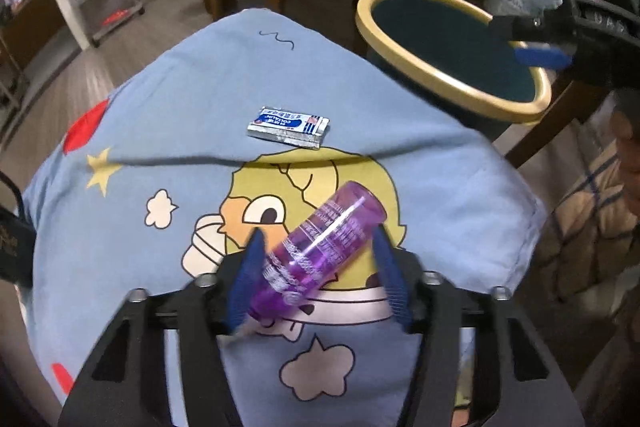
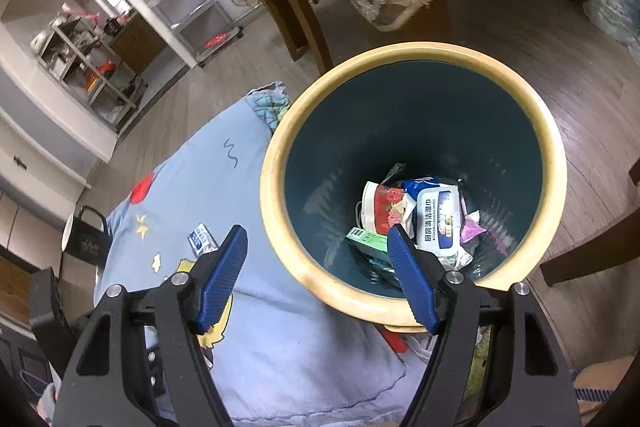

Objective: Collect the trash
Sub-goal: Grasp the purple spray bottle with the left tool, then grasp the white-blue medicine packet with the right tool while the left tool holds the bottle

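Now the left tool straddles the purple bottle lying slantwise near the quilt's near edge, pads apart and not yet pressing, ready to clamp, while the right tool hangs spread and empty over the bin, waiting.

Left wrist view: steep look down, close over the blue cartoon-print quilt. Right wrist view: straight into the dark green, cream-rimmed plastic bin. Both catch bin and quilt.
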The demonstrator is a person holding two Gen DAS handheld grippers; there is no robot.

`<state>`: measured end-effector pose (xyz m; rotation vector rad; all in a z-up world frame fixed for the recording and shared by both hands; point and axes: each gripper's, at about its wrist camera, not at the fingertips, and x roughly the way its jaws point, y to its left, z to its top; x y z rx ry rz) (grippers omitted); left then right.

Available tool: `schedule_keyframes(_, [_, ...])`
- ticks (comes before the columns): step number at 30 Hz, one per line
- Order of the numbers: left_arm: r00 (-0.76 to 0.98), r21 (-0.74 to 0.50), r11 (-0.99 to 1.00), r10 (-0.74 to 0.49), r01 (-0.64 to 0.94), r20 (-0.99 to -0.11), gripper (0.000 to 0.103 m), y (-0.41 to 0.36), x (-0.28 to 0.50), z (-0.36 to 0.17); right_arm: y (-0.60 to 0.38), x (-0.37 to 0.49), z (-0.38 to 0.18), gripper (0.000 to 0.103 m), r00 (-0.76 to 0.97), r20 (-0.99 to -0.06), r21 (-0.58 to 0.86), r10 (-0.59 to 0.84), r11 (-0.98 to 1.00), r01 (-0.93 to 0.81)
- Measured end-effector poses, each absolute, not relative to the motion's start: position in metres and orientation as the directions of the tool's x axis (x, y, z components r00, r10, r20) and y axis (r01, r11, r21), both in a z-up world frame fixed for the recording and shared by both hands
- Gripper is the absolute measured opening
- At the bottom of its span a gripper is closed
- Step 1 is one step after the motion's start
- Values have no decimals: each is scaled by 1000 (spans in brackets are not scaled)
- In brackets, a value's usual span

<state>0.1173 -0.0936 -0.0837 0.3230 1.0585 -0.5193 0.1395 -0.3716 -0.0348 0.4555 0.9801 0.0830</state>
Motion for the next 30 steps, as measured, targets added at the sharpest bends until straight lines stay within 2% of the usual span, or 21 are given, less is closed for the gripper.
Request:
schedule_keyframes(6, [415,-37,873,-268,486,-870,28,-79,118,-80,-340,142,-34,72,540,-790,351,289,936,12])
schedule_keyframes(11, [457,-148,939,-284,311,-843,11,-35,124,-78,-311,145,-38,69,511,-795,325,326,941,-95])
schedule_keyframes(16, [441,-254,941,-330,222,-835,11,-7,127,-85,-284,158,-42,65,477,-794,331,378,926,-184])
schedule_keyframes(19, [436,-300,931,-363,208,-824,17,-4,127,-88,-267,171,-45,65,448,-800,326,400,916,-235])
schedule_keyframes(21, [443,-304,926,-375,225,-814,26,-6,125,-85,-257,180,-49,64,429,-808,314,405,911,-269])
schedule_keyframes(23, [462,-291,924,-376,246,-803,35,-11,117,-81,-248,189,-54,58,405,-819,301,406,906,-299])
schedule_keyframes(27, [479,-280,921,-382,272,-790,48,-16,112,-75,-232,206,-69,54,348,-848,276,399,894,-353])
schedule_keyframes(30, [477,-272,922,-378,276,-793,52,-17,111,-76,-220,213,-76,53,322,-863,248,390,881,-402])
